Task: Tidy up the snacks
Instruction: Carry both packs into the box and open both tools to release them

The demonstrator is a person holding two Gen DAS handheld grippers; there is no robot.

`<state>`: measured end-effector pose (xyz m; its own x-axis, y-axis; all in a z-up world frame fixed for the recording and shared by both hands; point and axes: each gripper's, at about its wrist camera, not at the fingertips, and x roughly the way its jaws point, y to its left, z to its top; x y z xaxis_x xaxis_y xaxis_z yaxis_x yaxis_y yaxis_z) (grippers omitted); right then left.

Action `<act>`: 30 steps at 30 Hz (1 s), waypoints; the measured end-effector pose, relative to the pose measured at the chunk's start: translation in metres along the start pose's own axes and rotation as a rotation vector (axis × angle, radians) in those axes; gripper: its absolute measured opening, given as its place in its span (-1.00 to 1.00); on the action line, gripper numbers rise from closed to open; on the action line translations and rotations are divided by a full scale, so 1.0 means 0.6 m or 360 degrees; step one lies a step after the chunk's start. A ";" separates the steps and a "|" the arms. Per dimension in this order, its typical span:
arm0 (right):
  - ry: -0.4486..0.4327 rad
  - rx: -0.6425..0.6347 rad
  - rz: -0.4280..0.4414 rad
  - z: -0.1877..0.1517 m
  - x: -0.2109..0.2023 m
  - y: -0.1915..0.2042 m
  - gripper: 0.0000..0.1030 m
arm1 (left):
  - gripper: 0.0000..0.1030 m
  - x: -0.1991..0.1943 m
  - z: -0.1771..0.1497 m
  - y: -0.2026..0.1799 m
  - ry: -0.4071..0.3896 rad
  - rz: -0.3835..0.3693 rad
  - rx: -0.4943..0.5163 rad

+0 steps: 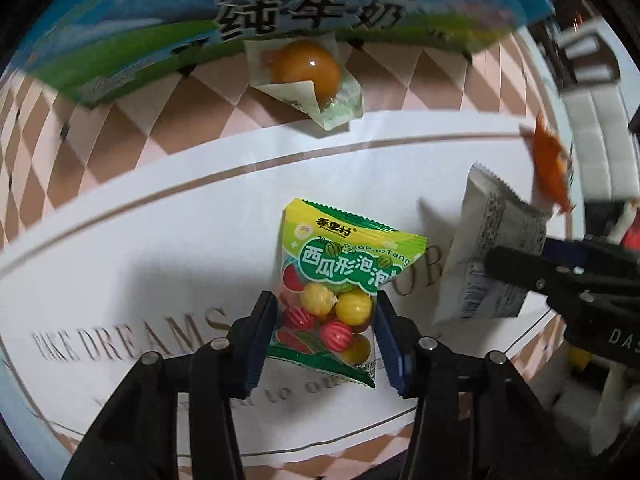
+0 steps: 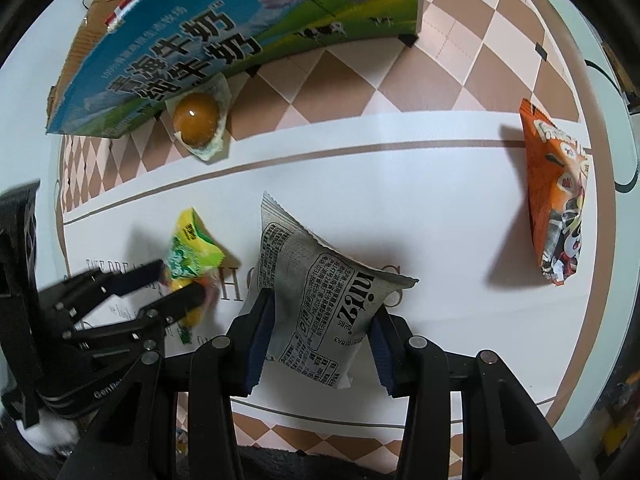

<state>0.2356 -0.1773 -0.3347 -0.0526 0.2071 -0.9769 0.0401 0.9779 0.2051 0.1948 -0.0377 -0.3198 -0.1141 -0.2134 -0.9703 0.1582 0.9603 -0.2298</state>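
My left gripper (image 1: 325,328) is shut on a yellow-green bag of watermelon gum balls (image 1: 340,276), held above the white table mat (image 1: 140,248). The same bag (image 2: 192,256) and the left gripper (image 2: 182,284) show at the left of the right wrist view. My right gripper (image 2: 322,336) is shut on a grey newsprint-pattern snack pack (image 2: 320,296), also lifted; it appears at the right in the left wrist view (image 1: 488,248). A blue-green milk carton box (image 2: 224,40) stands at the back. A wrapped orange egg-like snack (image 2: 198,120) lies against it.
An orange snack bag (image 2: 556,196) lies at the right on the mat (image 2: 400,200). The checkered tablecloth (image 2: 460,60) lies under the mat. The box's open cardboard flaps (image 2: 100,8) show at the back left.
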 end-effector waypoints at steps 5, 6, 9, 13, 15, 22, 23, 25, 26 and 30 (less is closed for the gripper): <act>-0.0058 -0.0028 0.0012 0.001 -0.033 0.009 -0.08 | -0.14 -0.054 -0.040 0.021 -0.0128 -0.0043 -0.0046; -0.0069 -0.0033 0.0011 0.001 -0.040 0.012 -0.08 | -0.14 -0.066 -0.043 0.022 -0.0156 -0.0039 -0.0042; -0.0116 -0.0046 0.0034 0.007 -0.070 0.016 -0.08 | -0.15 -0.115 -0.035 0.022 -0.0224 -0.0040 -0.0077; -0.0201 -0.0044 0.0096 0.013 -0.129 0.012 -0.08 | -0.15 -0.190 -0.025 0.045 -0.0355 -0.0115 -0.0144; -0.0258 -0.0051 0.0133 0.023 -0.168 0.010 -0.08 | -0.15 -0.243 -0.017 0.057 -0.0455 -0.0155 -0.0182; -0.0532 -0.0155 0.0165 0.106 -0.318 0.058 -0.08 | -0.15 -0.371 0.079 0.077 -0.0715 -0.0182 -0.0232; -0.0553 -0.0168 0.0153 0.117 -0.330 0.058 -0.08 | -0.15 -0.371 0.098 0.075 -0.0733 -0.0152 -0.0241; -0.0602 -0.0199 0.0116 0.148 -0.346 0.075 -0.08 | -0.15 -0.383 0.124 0.088 -0.0761 -0.0089 -0.0251; -0.0627 -0.0214 0.0091 0.168 -0.352 0.083 -0.08 | -0.15 -0.382 0.140 0.097 -0.0756 -0.0059 -0.0262; -0.0631 -0.0235 0.0039 0.229 -0.338 0.108 -0.08 | -0.15 -0.346 0.194 0.131 -0.0646 0.0027 -0.0297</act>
<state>0.3858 -0.1601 -0.1315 0.3359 0.2313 -0.9131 -0.1081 0.9724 0.2066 0.3448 0.0613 -0.1455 0.2869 -0.2150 -0.9335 -0.0271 0.9723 -0.2322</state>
